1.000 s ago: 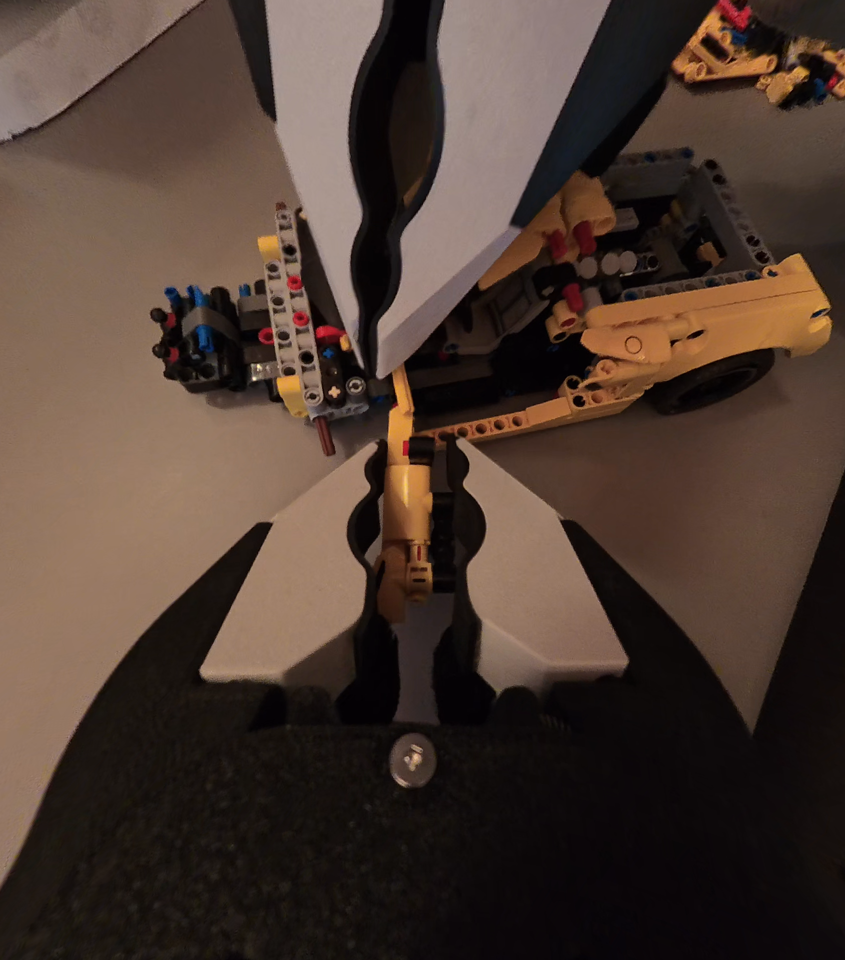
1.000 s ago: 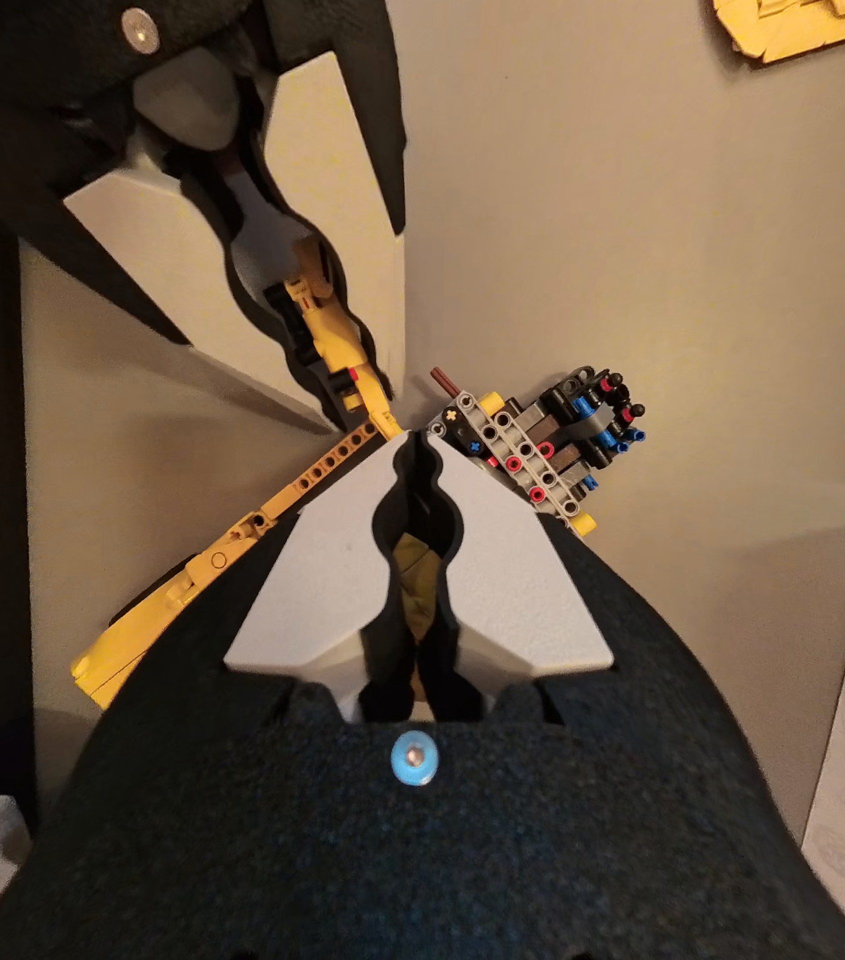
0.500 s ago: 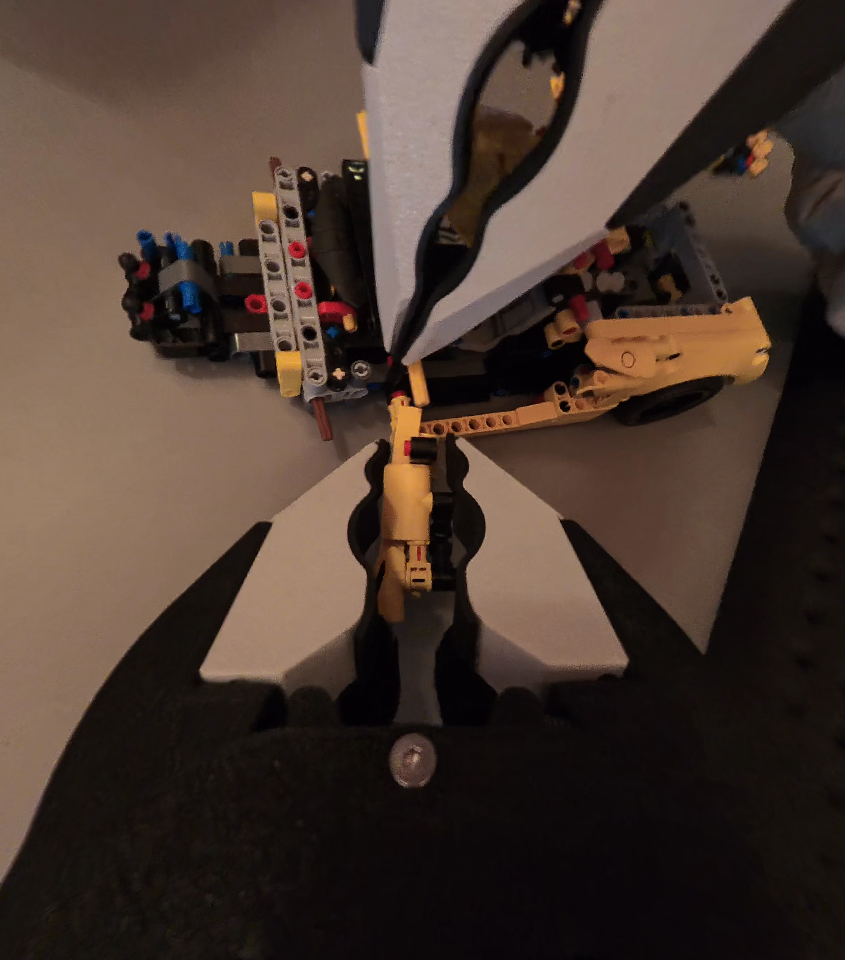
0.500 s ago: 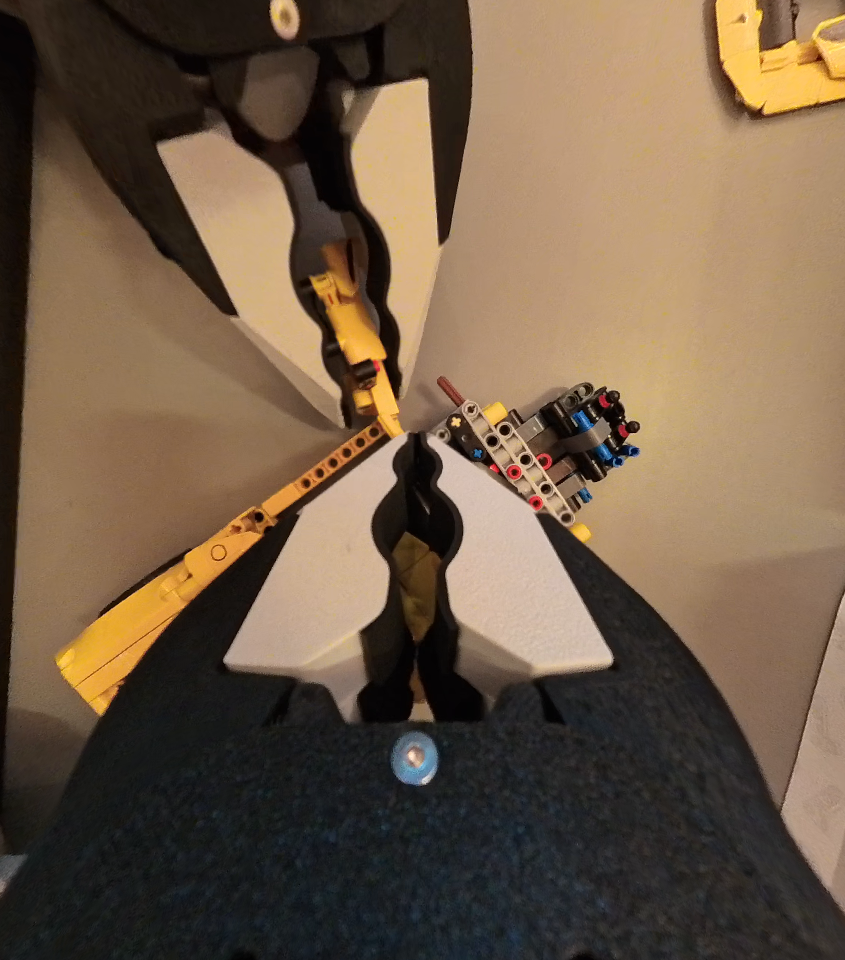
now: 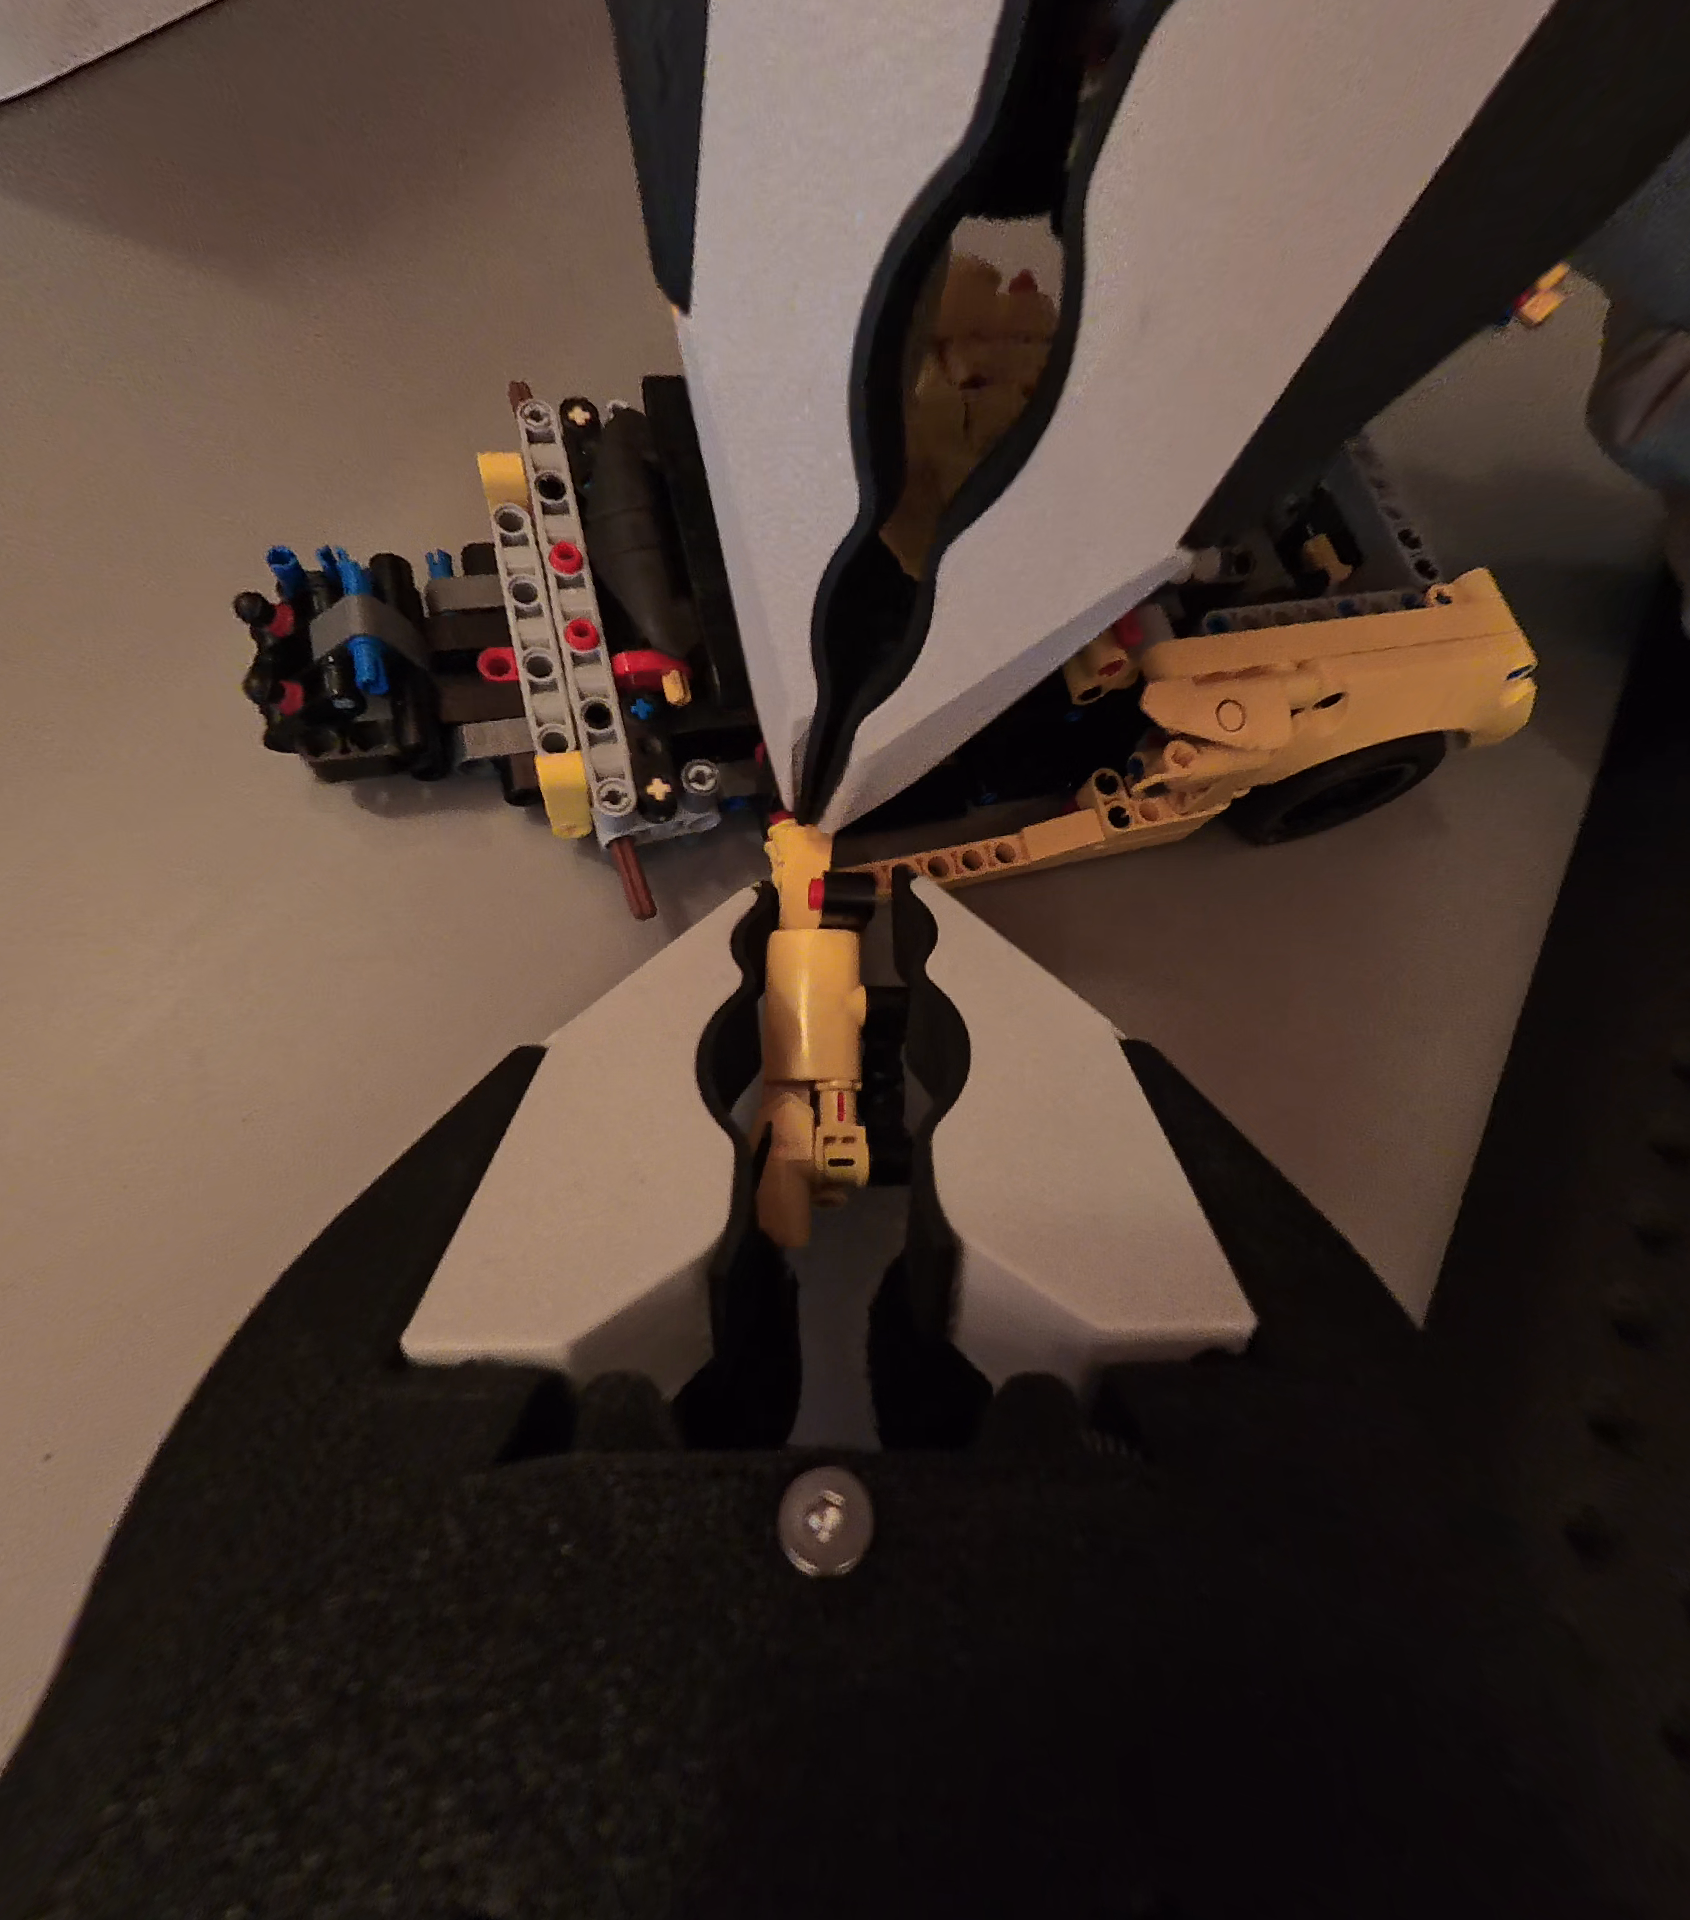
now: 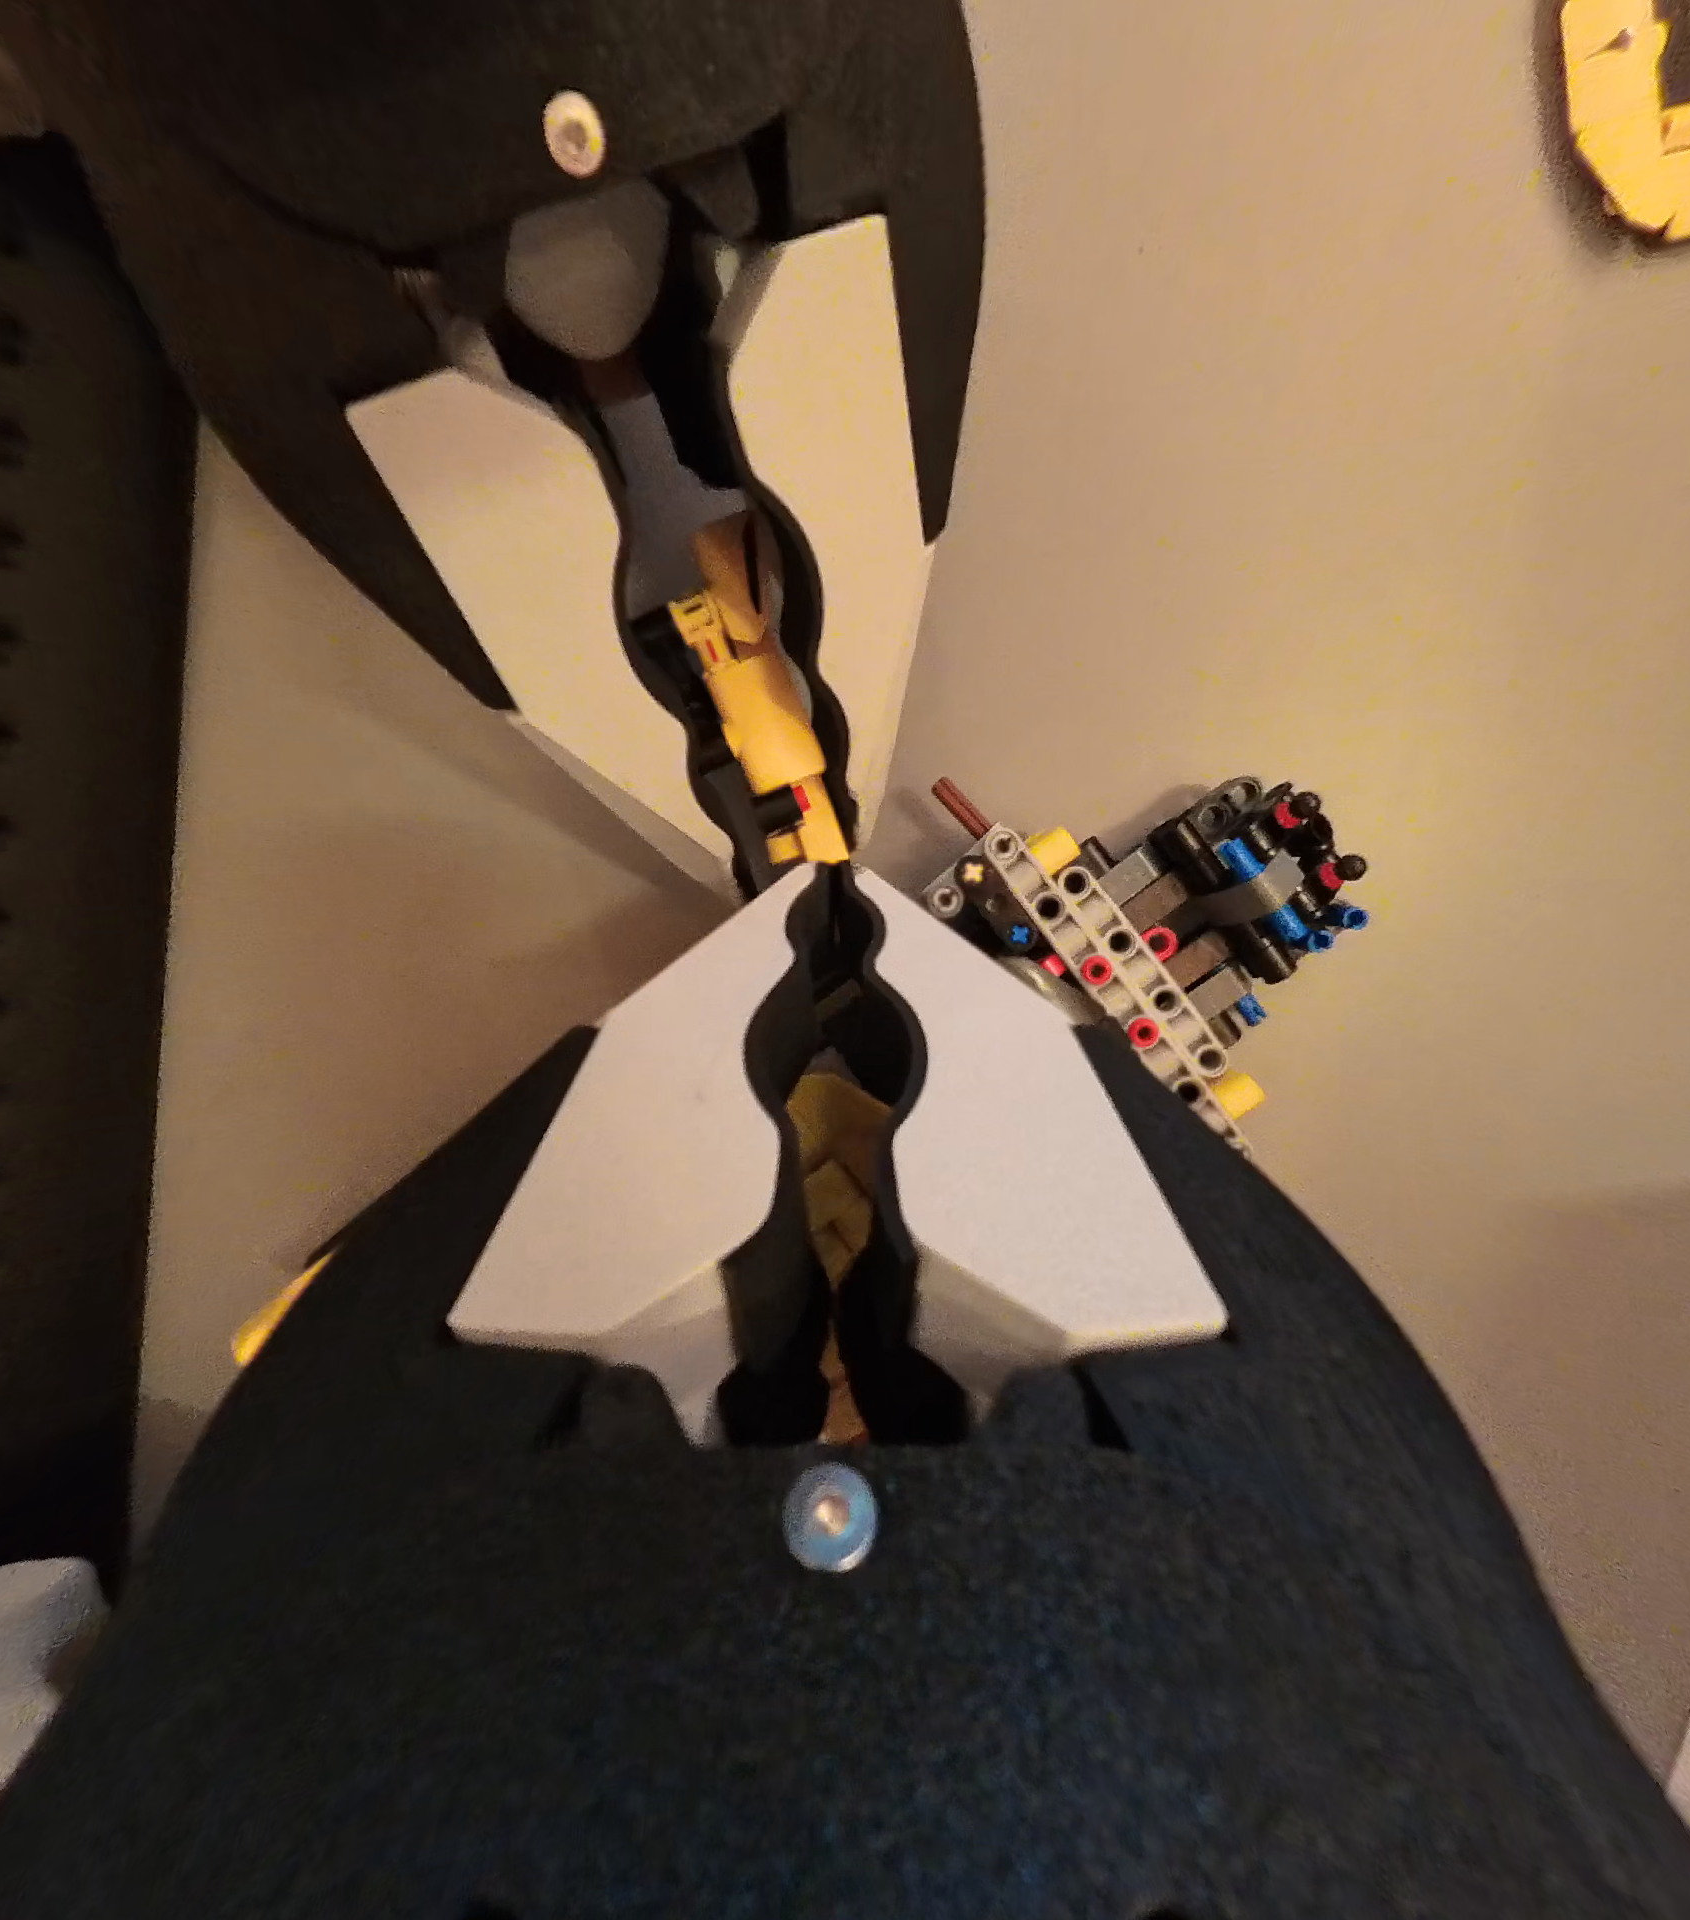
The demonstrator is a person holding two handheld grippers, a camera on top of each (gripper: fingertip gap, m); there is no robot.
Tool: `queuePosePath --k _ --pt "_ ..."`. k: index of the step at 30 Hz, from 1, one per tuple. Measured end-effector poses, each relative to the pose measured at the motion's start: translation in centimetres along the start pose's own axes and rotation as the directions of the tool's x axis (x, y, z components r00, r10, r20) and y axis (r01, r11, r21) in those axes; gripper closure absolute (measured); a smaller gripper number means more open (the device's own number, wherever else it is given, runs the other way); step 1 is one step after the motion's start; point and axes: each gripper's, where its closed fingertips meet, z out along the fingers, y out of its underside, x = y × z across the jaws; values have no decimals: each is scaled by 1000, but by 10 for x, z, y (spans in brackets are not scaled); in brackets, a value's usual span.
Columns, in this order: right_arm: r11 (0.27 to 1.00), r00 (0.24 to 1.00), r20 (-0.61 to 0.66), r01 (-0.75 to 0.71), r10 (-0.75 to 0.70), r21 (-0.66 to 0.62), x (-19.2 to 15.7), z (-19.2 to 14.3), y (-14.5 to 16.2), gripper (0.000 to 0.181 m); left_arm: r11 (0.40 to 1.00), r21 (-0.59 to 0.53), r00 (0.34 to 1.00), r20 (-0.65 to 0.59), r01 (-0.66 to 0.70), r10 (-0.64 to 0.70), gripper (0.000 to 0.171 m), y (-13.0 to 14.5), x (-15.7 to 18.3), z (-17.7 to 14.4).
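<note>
The toy car (image 5: 1319, 717), built of yellow and grey bricks, lies on the table (image 5: 145, 987). Our left gripper (image 5: 825, 914) clamps a yellow piece (image 5: 810, 1018); our right gripper (image 6: 836, 894), tip to tip with it, pinches a black part. We should press gently and straight.

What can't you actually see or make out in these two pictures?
- Left wrist view: the toy car's middle, hidden behind the right claw.
- Right wrist view: what the right claw grips; only yellow shows between its fingers.
- Right wrist view: yellow assembly, cut off by the top edge.
</note>
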Motion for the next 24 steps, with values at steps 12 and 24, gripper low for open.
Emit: queuePosePath --k 12,24 --pt "999 997 -68 48 -46 20 7 -6 1 178 1000 -4 1000 -13 14 -14 150 7 -2 -3" --pt "984 973 -155 161 -172 -79 2 -15 -5 168 1000 6 999 -42 -4 5 145 9 0 -7"
